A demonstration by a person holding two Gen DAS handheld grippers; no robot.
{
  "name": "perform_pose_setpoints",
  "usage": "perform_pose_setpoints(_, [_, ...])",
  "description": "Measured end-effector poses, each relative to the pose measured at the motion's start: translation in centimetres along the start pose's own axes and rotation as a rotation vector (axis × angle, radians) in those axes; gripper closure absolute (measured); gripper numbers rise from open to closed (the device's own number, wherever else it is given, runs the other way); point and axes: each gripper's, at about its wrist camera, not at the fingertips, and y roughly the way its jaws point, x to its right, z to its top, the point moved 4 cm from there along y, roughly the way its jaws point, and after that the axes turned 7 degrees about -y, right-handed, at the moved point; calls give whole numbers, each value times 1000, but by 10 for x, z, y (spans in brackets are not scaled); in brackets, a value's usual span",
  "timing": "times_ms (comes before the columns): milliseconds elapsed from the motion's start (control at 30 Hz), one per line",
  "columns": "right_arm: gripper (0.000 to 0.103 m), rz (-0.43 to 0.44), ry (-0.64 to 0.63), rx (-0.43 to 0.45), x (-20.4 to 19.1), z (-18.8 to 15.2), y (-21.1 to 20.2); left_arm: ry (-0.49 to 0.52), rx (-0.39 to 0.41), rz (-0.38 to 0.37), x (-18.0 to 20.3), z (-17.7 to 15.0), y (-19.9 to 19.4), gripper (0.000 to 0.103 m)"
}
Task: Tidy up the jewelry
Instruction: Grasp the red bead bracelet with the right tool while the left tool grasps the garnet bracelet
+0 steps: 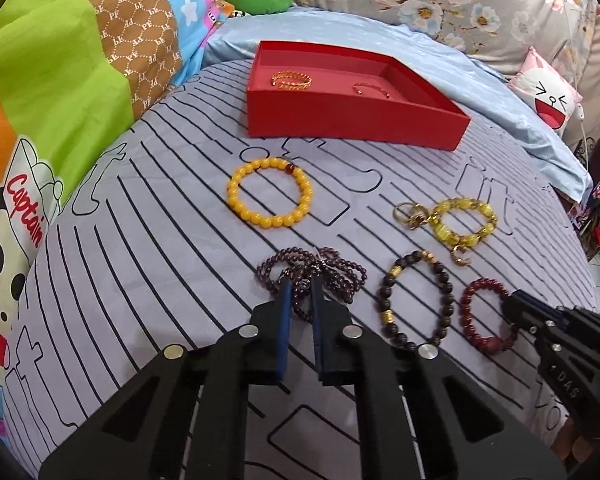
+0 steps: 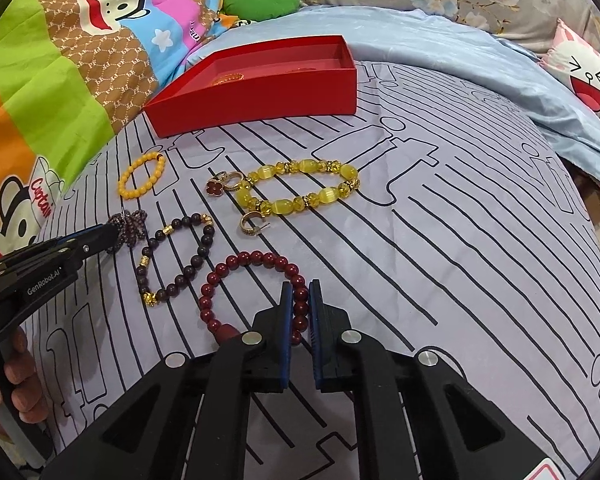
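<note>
My left gripper [image 1: 301, 286] is shut on a bunched purple bead strand [image 1: 340, 276] that lies on the striped bedcover. My right gripper [image 2: 300, 292] is shut on the right side of a dark red bead bracelet [image 2: 220, 272]. In the right wrist view the left gripper [image 2: 108, 236] comes in from the left with its tips at the purple strand [image 2: 134, 220]. A red open box [image 1: 352, 120] stands further back and holds a gold chain bangle [image 1: 292, 79] and a thin bangle [image 1: 370, 89].
Loose on the cover lie a yellow bead bracelet [image 1: 236, 200], a brown bracelet with gold beads [image 1: 384, 292], a yellow glassy bracelet [image 2: 280, 204], rings [image 2: 224, 182] and a gold earring [image 2: 252, 224]. A cartoon quilt [image 1: 60, 80] rises at the left; a pale blue sheet [image 2: 500, 64] lies behind.
</note>
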Motion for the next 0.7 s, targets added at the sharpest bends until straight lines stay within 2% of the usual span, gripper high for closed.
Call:
perform_pose_setpoints(67, [95,6,6,1,0,0,-1,-3,5,-10,1,2,-3,100])
perform_pose_setpoints(600, [95,13,19,19,1,2,-9,3,26,-25,1,3,-13,102])
perform_pose_setpoints(700, [95,13,19,19,1,1,-9,-4,13,-30,2,1,-12,99])
